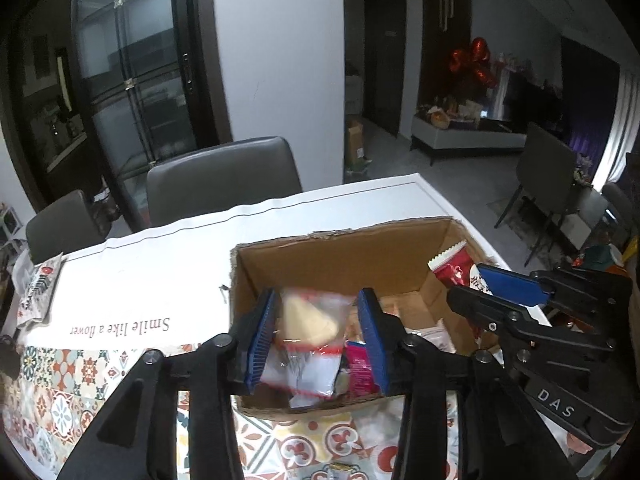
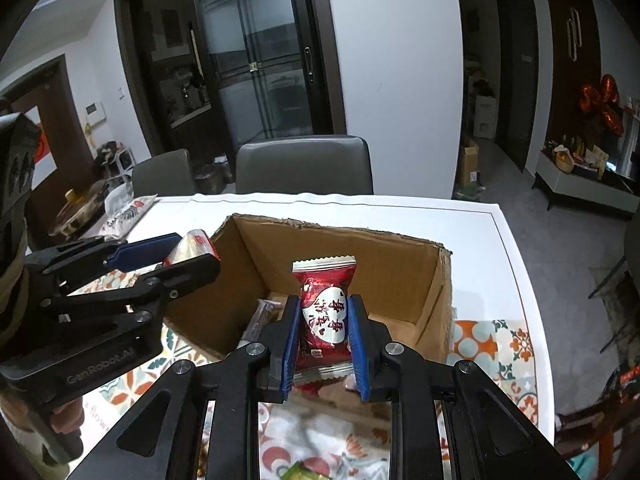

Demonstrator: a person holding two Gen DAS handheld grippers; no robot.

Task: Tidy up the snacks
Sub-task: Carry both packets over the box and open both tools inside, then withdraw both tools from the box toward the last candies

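Observation:
An open cardboard box (image 1: 344, 256) stands on the table and holds several snack packets; it also shows in the right wrist view (image 2: 400, 264). My left gripper (image 1: 318, 312) is shut on a clear packet with a pale yellow snack (image 1: 308, 320), held over the box's near left part. My right gripper (image 2: 324, 320) is shut on a red packet with a white heart label (image 2: 324, 312), upright over the box's near edge. The right gripper (image 1: 516, 292) shows at the right of the left wrist view, the left gripper (image 2: 160, 260) at the left of the right wrist view.
The table (image 1: 168, 264) has a white cloth with text and a patterned tile-print cover (image 1: 60, 392). A snack bag (image 1: 36, 288) lies at the far left. Grey chairs (image 1: 224, 180) stand behind the table. More packets lie near the front edge (image 2: 304, 472).

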